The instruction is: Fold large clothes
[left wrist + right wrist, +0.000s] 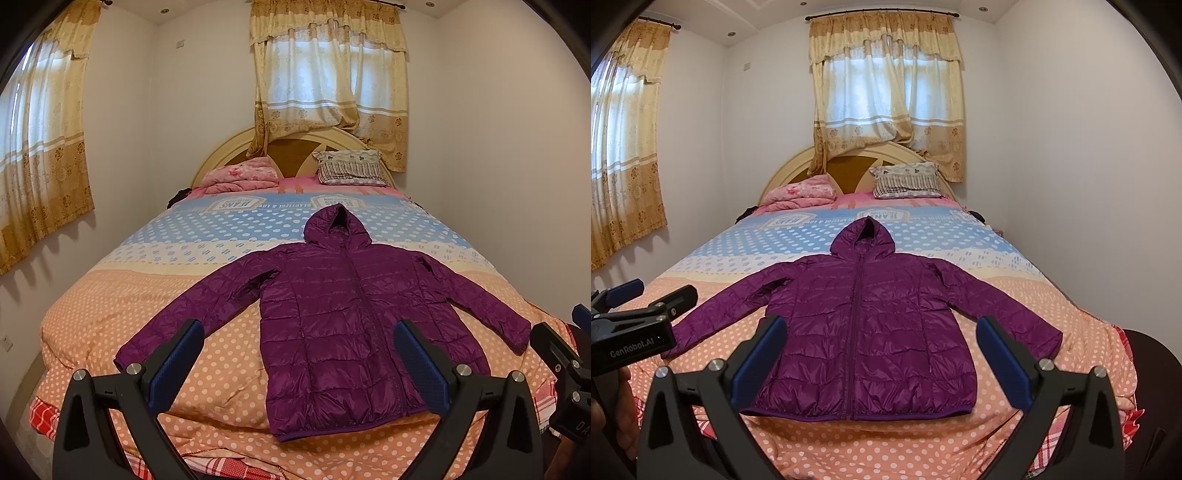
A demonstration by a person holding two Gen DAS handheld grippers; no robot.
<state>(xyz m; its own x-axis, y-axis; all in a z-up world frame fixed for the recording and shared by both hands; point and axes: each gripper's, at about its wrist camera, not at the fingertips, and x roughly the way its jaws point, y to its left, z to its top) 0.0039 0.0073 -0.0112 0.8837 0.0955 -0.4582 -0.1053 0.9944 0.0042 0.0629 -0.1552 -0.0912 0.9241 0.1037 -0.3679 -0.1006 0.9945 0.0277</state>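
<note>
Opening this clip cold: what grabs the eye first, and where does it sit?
The purple hooded puffer jacket dominates: it lies flat and zipped on the polka-dot bedspread, sleeves spread, hood toward the headboard. In the foreground both the left hand-held gripper and the right hand-held gripper are open and hold nothing. Behind, a beige curtain drapes over the headboard.

The bed (1015,295) is covered by a polka-dot spread, orange near the foot, then cream, blue and pink toward the arched headboard (798,164). A purple hooded puffer jacket (864,325) lies flat on the orange part, front up, zipped, sleeves spread to both sides, hood pointing toward the headboard. At the head lie a folded pink quilt (801,194) and a striped pillow (907,181), side by side.
</note>
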